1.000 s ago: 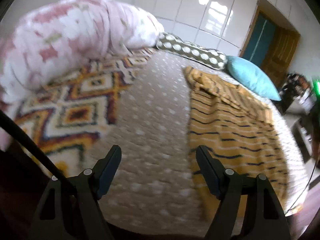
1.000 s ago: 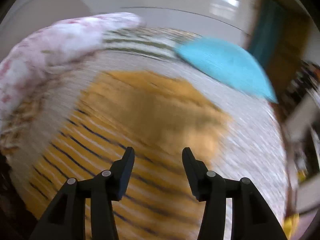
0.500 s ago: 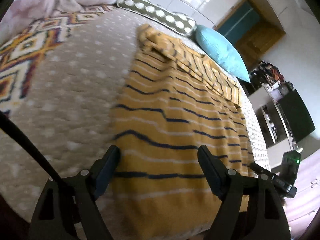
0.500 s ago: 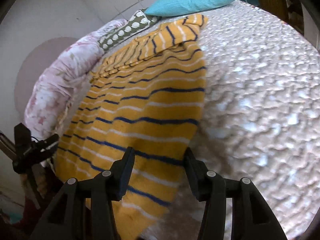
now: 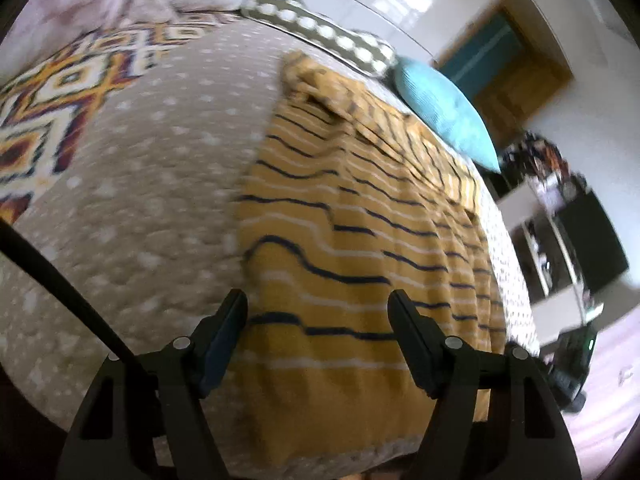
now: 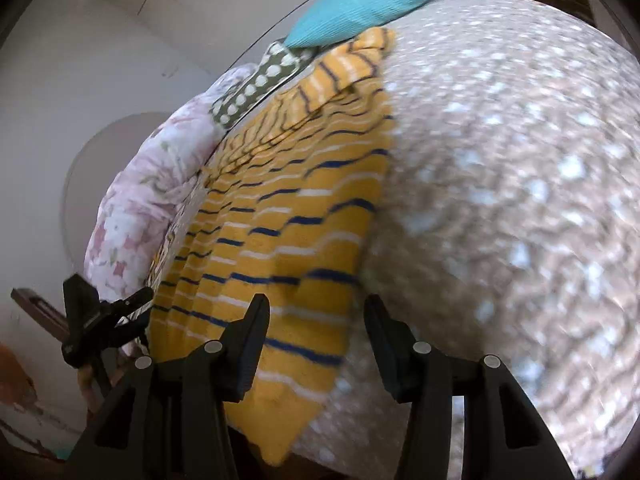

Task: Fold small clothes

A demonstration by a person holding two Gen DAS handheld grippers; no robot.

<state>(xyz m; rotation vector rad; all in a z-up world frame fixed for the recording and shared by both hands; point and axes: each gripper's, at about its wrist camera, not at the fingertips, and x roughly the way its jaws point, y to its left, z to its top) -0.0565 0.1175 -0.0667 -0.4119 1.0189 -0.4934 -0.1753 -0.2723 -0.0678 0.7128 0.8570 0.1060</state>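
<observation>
A yellow garment with navy and white stripes (image 5: 360,248) lies spread flat on a beige dotted bed cover (image 5: 152,200), its near hem hanging at the bed's front edge. My left gripper (image 5: 318,312) is open and empty, just above the hem's left corner. In the right wrist view the same garment (image 6: 288,216) runs from the pillows to the front edge. My right gripper (image 6: 316,316) is open and empty over the hem's right corner. The left gripper also shows at the far left there (image 6: 104,320).
A teal pillow (image 5: 444,112), a green polka-dot pillow (image 5: 320,36) and a pink floral quilt (image 6: 148,200) lie at the bed's head. A patterned blanket (image 5: 48,108) covers the bed's left side. Shelves and clutter (image 5: 568,232) stand right of the bed.
Both grippers have come closer to the garment's near hem, the left at its left corner and the right at its right corner. Both stayed open.
</observation>
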